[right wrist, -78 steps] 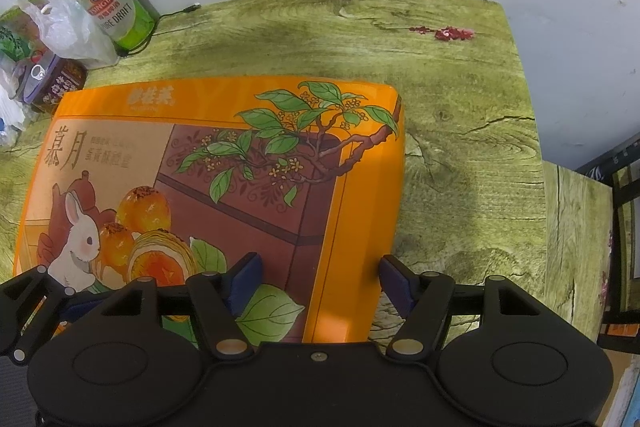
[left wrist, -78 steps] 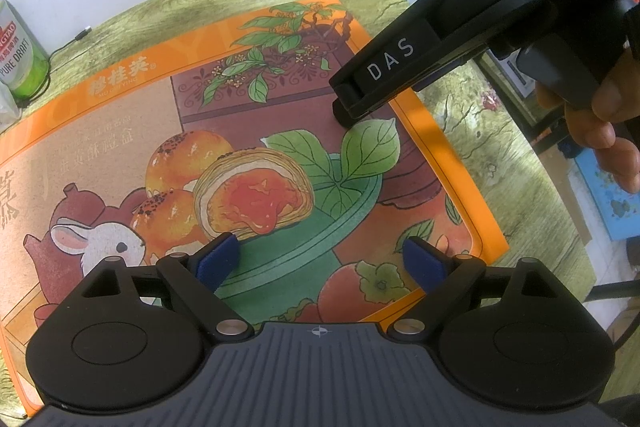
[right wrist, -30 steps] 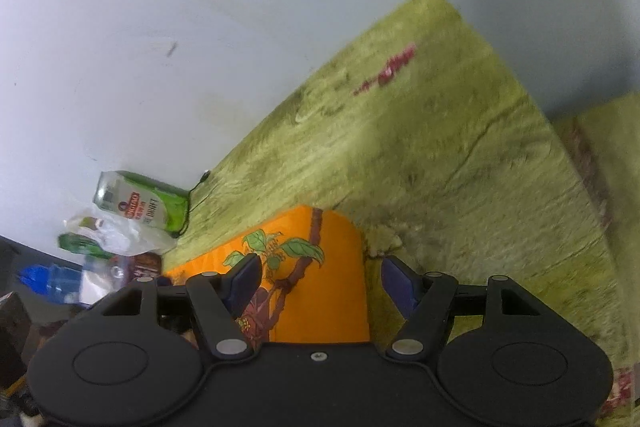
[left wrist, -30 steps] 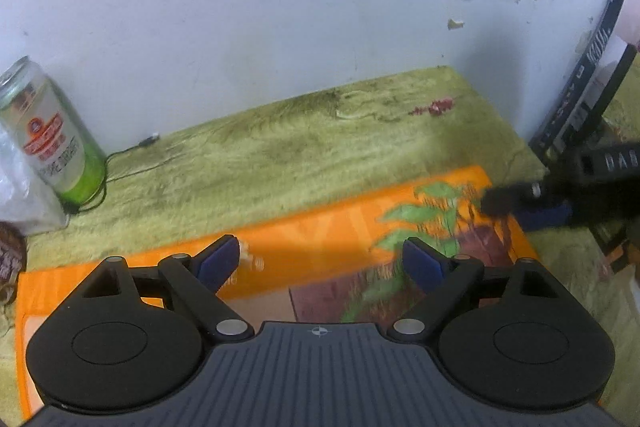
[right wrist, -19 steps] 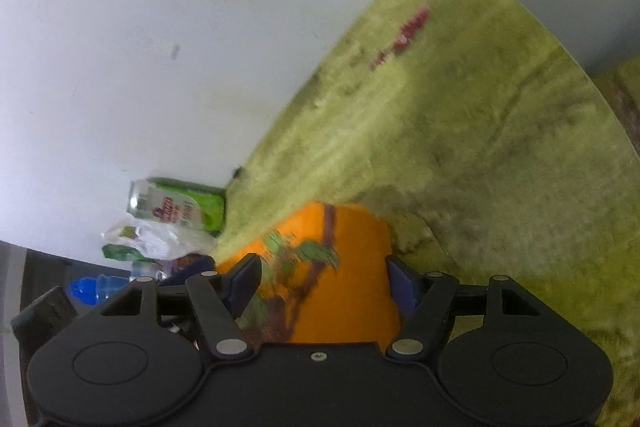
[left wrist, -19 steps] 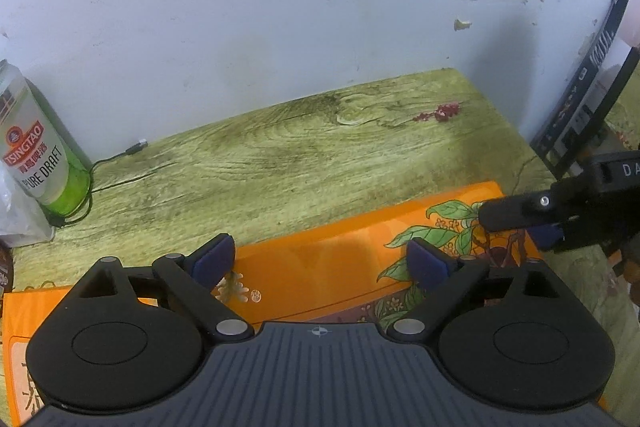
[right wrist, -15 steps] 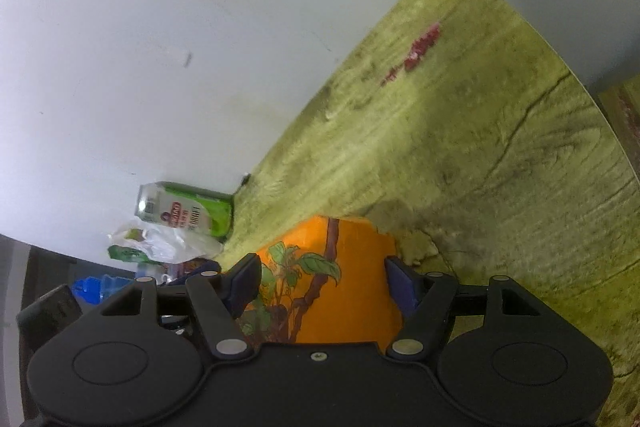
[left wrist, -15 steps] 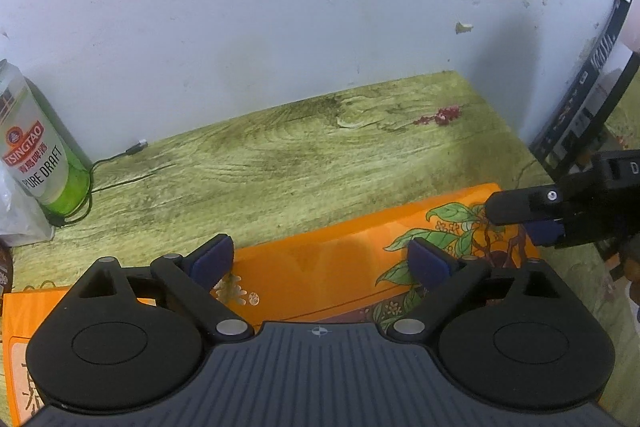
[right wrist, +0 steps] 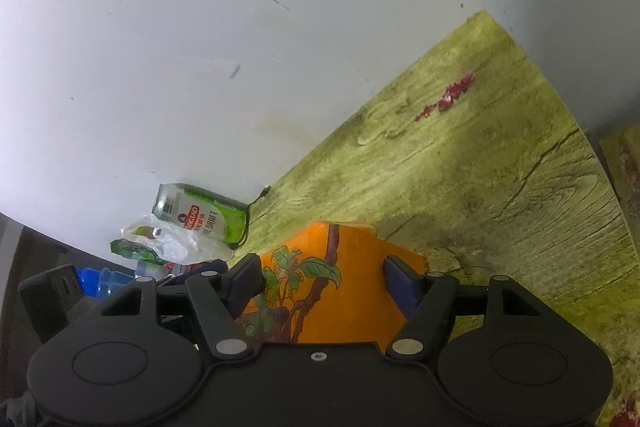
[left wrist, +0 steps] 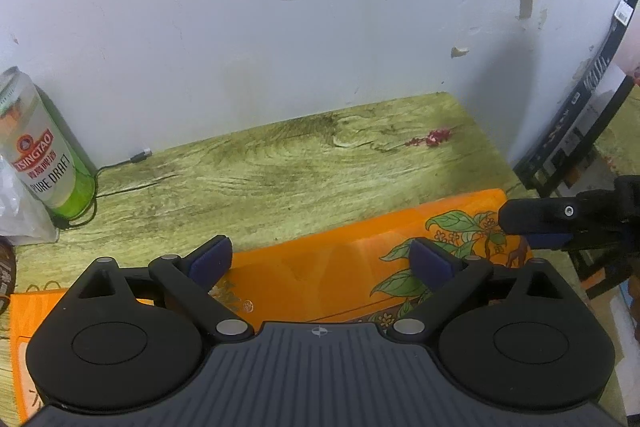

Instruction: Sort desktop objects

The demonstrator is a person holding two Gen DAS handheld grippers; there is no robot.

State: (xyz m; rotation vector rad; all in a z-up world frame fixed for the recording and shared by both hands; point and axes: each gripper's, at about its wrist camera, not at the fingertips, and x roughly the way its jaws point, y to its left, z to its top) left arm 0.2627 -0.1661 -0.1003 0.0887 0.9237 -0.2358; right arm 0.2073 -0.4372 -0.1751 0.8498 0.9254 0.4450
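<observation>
A flat orange gift box [left wrist: 340, 267] printed with green leaves lies on the green wood-grain table [left wrist: 280, 179]. My left gripper [left wrist: 322, 261] hangs open over the box's far edge, with nothing between its blue pads. In from the right comes my right gripper [left wrist: 520, 231], its tip at the box's far right corner. In the right wrist view that corner of the box [right wrist: 344, 267] sits between the fingers of the open right gripper [right wrist: 322, 283]. I cannot tell whether the pads touch it.
A green Tsingtao beer can [left wrist: 44, 155] stands by the white wall at the far left, beside a plastic bag [right wrist: 168, 243] and a blue bottle [right wrist: 104, 277]. A thin cable [left wrist: 136, 163] runs behind the can. A black carton [left wrist: 580, 123] leans past the table's right edge. A red stain [left wrist: 432, 137] marks the tabletop.
Both grippers have drawn back from above the box's picture to its far edge and now face the wall. The right gripper has rolled sideways around the box corner. Jaws stayed wide.
</observation>
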